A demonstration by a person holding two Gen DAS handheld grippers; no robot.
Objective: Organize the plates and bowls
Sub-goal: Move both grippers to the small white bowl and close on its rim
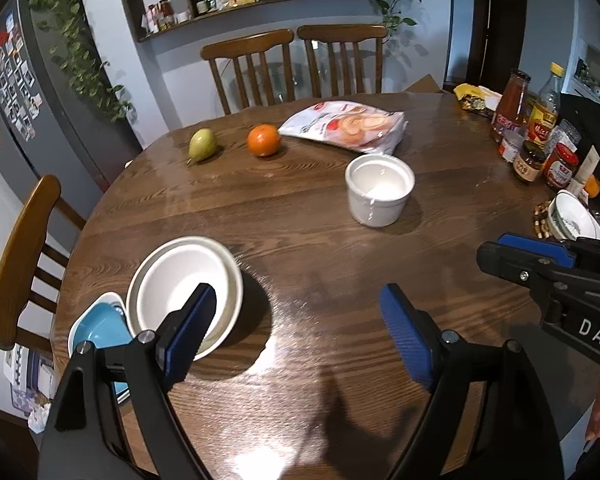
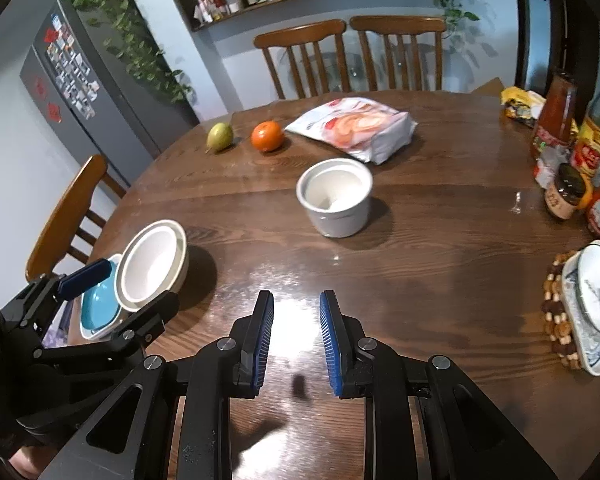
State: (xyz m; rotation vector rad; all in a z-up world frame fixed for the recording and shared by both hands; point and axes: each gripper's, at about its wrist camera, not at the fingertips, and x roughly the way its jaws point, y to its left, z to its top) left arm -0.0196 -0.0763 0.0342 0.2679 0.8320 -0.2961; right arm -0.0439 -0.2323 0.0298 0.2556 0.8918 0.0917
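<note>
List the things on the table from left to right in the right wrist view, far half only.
Pear → orange → snack bag → yellow packet → red sauce bottle.

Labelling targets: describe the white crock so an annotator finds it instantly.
On the round wooden table, look near the middle, just in front of the snack bag. The white crock stands alone there: straight-walled, tall and empty, unlike the shallow nested bowls at the left edge.
</note>
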